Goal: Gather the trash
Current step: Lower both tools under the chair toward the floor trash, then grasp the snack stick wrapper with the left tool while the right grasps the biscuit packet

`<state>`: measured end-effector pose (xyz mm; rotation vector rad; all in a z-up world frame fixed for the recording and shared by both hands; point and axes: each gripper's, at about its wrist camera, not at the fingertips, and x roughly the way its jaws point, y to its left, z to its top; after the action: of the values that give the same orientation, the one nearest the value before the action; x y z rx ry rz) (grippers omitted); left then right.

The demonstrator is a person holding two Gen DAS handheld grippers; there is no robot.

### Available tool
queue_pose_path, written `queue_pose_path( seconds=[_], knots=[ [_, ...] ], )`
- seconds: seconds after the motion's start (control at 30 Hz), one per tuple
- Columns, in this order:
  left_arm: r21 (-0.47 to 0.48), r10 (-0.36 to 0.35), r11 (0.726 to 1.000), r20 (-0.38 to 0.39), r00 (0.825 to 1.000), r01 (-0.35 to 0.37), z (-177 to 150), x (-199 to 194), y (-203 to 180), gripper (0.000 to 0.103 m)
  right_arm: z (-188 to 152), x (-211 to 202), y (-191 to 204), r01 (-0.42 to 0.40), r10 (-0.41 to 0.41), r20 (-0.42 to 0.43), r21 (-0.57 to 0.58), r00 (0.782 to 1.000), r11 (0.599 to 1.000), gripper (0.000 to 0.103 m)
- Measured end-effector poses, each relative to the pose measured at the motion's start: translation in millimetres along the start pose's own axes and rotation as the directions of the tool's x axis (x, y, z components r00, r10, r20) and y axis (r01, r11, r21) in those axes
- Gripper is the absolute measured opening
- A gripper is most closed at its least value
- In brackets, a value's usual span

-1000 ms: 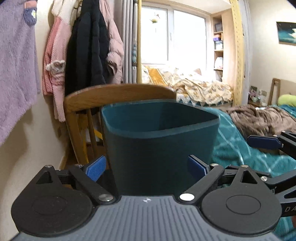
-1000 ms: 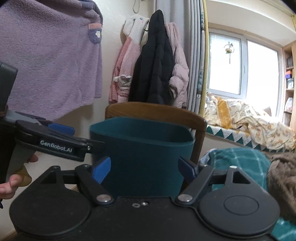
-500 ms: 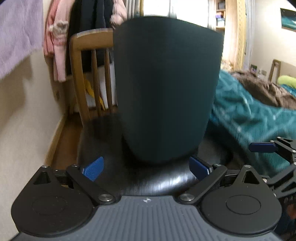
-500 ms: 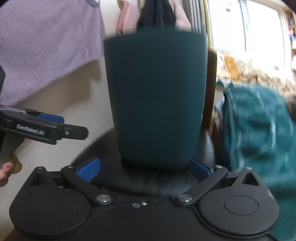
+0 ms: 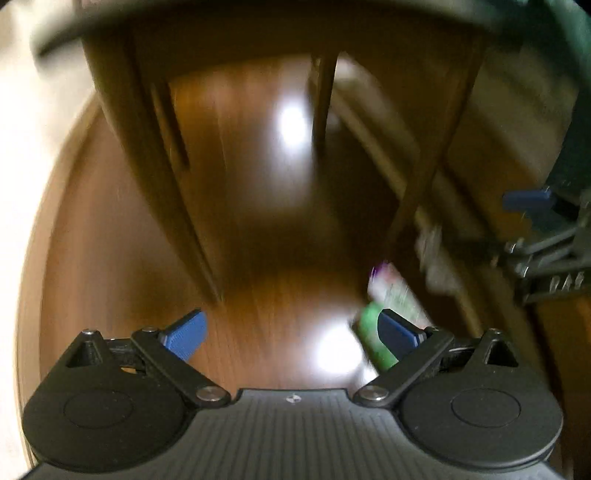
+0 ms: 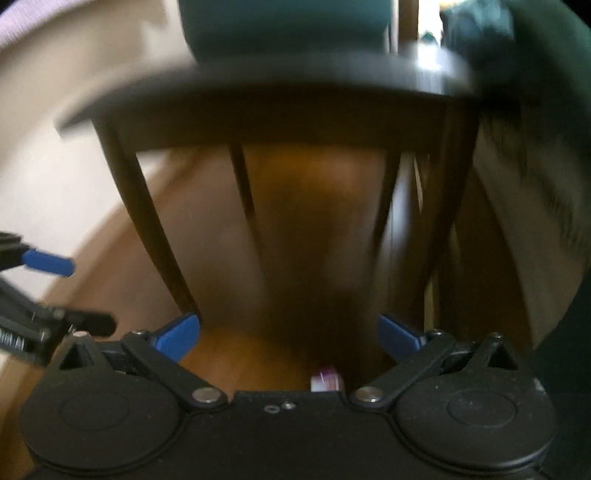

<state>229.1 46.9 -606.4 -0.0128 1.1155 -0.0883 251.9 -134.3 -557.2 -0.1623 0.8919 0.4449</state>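
Both views are blurred and tilted down at the wooden floor under a chair. In the left wrist view, a green, white and purple wrapper (image 5: 391,306) lies on the floor beside my left gripper's right finger; a pale crumpled scrap (image 5: 436,258) lies further right. My left gripper (image 5: 291,334) is open with nothing between its fingers. My right gripper (image 6: 288,336) is open and empty too; a small white and purple piece of trash (image 6: 325,380) shows just above its body. The dark teal bin (image 6: 284,26) stands on the chair seat at the top of the right wrist view.
Dark wooden chair legs (image 5: 147,155) stand close ahead in the left wrist view, and the chair legs (image 6: 147,229) fill the middle of the right wrist view. A pale wall (image 6: 55,177) runs along the left. Teal bedding (image 6: 546,110) hangs at the right. Bright glare spots lie on the floor (image 5: 258,302).
Both grippers dropped from level with the teal bin down below the chair seat and tipped toward the floor. The bin slid up out of the left wrist view; floor trash came into sight.
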Motion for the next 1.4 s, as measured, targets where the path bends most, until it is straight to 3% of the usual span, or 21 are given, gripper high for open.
queue_pose_path(
  seconds=[0.07, 0.2, 0.33, 0.47, 0.57, 0.67, 0.83, 1.0, 1.13, 1.23, 1.4],
  knots=[
    [-0.026, 0.026, 0.999, -0.087, 0.996, -0.029, -19, 28, -6, 0.100, -20, 20, -7, 0.009, -0.009, -0.055, 0.007, 0.998, 1.000, 0.103],
    [-0.111, -0.001, 0.993, -0.309, 0.951, -0.034, -62, 83, -18, 0.099, -52, 49, -22, 0.034, -0.032, -0.153, 0.016, 0.988, 0.999, 0.102],
    [-0.141, 0.043, 0.984, -0.391, 0.919, -0.106, -98, 114, -32, 0.100, -79, 71, -41, 0.052, -0.041, -0.231, 0.042, 0.972, 0.998, 0.099],
    [-0.284, 0.066, 0.931, -0.483, 0.873, -0.228, -137, 136, -30, 0.100, -102, 99, -56, 0.069, -0.032, -0.317, 0.105, 0.948, 0.992, 0.086],
    [-0.378, 0.055, 0.878, -0.531, 0.846, -0.295, -167, 144, -24, 0.099, -110, 114, -63, 0.062, -0.013, -0.352, 0.127, 0.936, 0.990, 0.084],
    [-0.412, 0.030, 0.854, -0.572, 0.820, -0.318, -191, 155, -18, 0.099, -117, 128, -68, 0.060, 0.005, -0.377, 0.160, 0.926, 0.985, 0.078],
    [-0.479, -0.028, 0.825, -0.562, 0.826, -0.299, -209, 165, -13, 0.099, -130, 142, -71, 0.046, 0.023, -0.409, 0.158, 0.912, 0.986, 0.074],
    [-0.516, -0.087, 0.808, -0.579, 0.810, -0.283, -226, 176, -21, 0.099, -139, 151, -73, 0.028, 0.052, -0.429, 0.177, 0.902, 0.984, 0.066],
    [-0.522, -0.120, 0.810, -0.593, 0.796, -0.267, -237, 183, -26, 0.099, -146, 157, -76, 0.024, 0.057, -0.443, 0.175, 0.895, 0.984, 0.061],
    [-0.539, -0.148, 0.802, -0.595, 0.790, -0.256, -241, 189, -23, 0.091, -148, 161, -80, 0.026, 0.060, -0.448, 0.183, 0.892, 0.983, 0.058],
    [-0.540, -0.137, 0.795, -0.605, 0.785, -0.278, -242, 195, -20, 0.091, -151, 165, -88, 0.027, 0.078, -0.446, 0.224, 0.892, 0.974, 0.056]
  ],
)
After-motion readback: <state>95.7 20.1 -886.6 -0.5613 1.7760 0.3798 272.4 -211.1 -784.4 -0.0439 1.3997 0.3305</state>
